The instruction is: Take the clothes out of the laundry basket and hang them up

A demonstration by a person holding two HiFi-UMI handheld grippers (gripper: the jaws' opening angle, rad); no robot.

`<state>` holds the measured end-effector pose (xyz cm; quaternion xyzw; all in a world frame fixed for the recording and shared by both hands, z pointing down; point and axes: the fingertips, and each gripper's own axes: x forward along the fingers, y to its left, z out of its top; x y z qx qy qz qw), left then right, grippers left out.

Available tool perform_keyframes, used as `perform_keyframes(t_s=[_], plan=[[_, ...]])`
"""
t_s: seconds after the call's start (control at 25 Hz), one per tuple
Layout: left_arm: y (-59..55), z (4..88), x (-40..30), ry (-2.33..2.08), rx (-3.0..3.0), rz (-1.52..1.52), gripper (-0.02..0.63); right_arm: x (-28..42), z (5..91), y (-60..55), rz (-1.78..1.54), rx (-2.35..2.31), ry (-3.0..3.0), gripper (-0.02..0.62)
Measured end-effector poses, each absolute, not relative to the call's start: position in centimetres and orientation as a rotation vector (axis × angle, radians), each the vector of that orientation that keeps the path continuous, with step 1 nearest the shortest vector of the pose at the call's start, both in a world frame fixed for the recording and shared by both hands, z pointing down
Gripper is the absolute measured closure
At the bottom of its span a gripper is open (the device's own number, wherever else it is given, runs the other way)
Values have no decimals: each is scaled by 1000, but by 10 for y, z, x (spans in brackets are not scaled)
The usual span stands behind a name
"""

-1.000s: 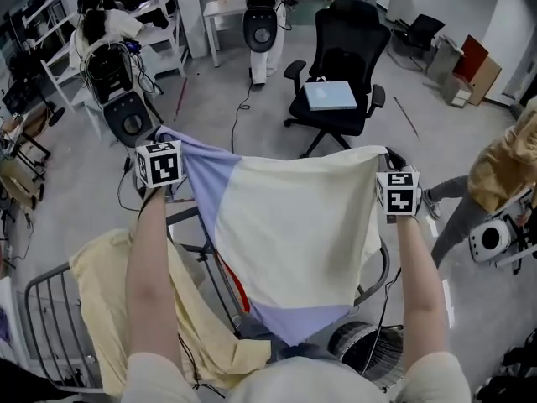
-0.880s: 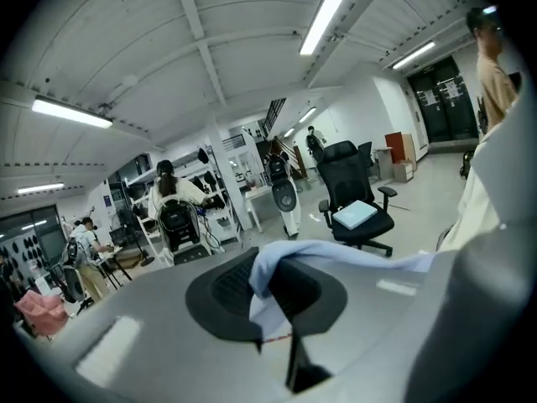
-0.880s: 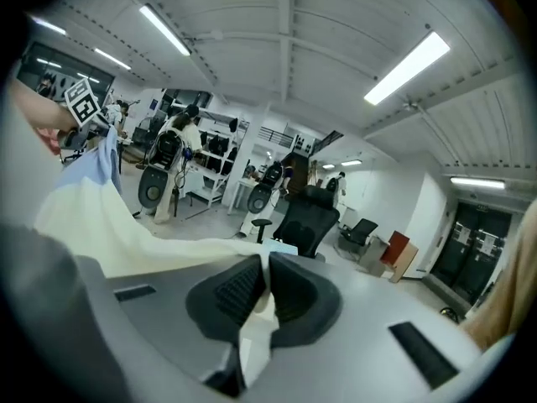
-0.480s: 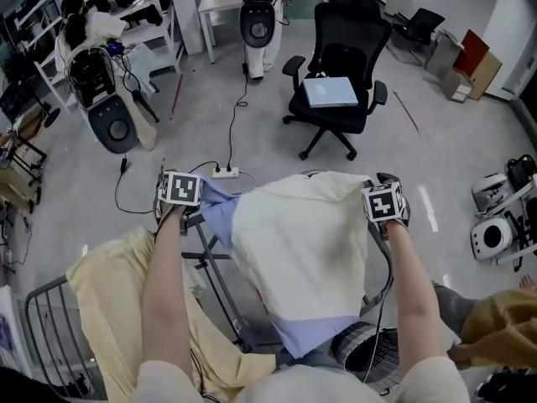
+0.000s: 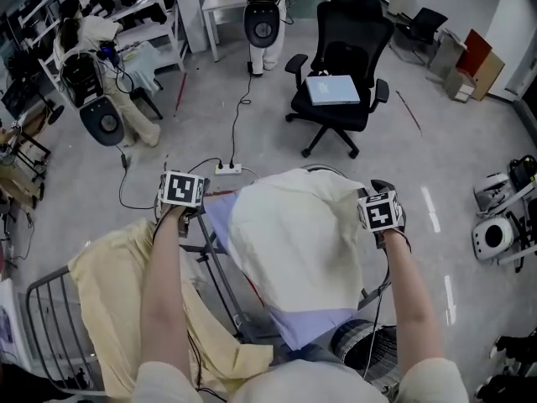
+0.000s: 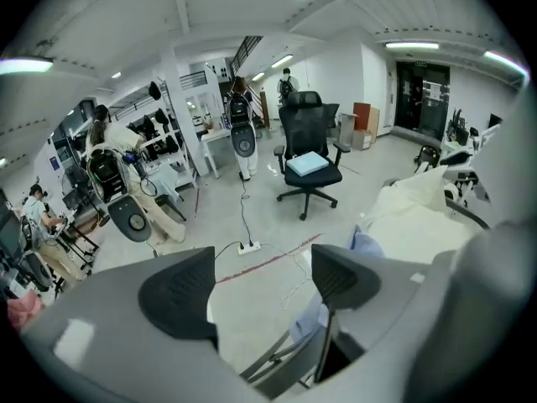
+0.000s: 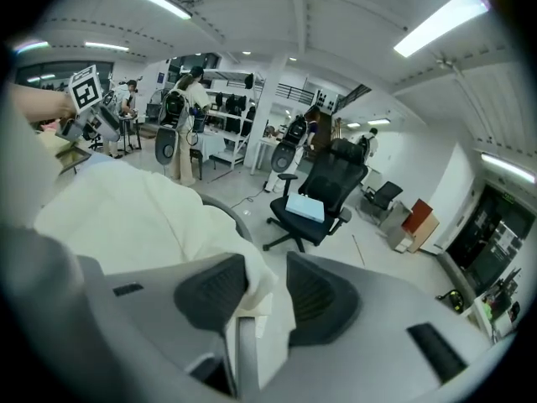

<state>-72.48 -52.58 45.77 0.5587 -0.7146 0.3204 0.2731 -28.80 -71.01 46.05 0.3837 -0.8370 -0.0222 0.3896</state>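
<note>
Draping over the grey metal drying rack (image 5: 220, 280), the cream-and-lavender garment (image 5: 294, 250) lies between my two grippers. My right gripper (image 7: 267, 285) has just eased its jaws partly apart; the cream hem sits unclamped between them, against one pad. My left gripper (image 6: 262, 280) has just spread its jaws wide and is empty, with the lavender edge just beside it. A pale yellow garment (image 5: 109, 300) hangs outside my left gripper.

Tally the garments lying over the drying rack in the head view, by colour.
Cream and lilac garment: 1
Pale yellow garment: 1
Total: 2
</note>
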Motion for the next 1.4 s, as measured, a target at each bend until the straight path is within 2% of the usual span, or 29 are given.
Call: perform_keyframes(t_s=[0.2, 0.28, 0.36, 0.56, 0.84, 1.12, 1.4], plan=[[-523, 417, -683, -2002, 1617, 629, 245, -282, 455, -680, -59, 933, -2180, 451], [-518, 403, -659, -2003, 1665, 549, 286, -275, 455, -667, -27, 921, -2213, 451], [-512, 391, -637, -2023, 1690, 516, 357, -267, 454, -655, -14, 916, -2236, 451], [-485, 365, -585, -2084, 1760, 443, 448, -250, 446, -623, -39, 902, -2292, 466], [-424, 335, -508, -2072, 1861, 185, 584, -232, 419, -553, -36, 891, -2430, 507], [-345, 331, -445, -2035, 1928, 50, 595, -209, 395, -461, -33, 930, -2553, 573], [-249, 363, -376, -1983, 1950, 52, 595, -172, 387, -351, 3, 995, -2613, 594]])
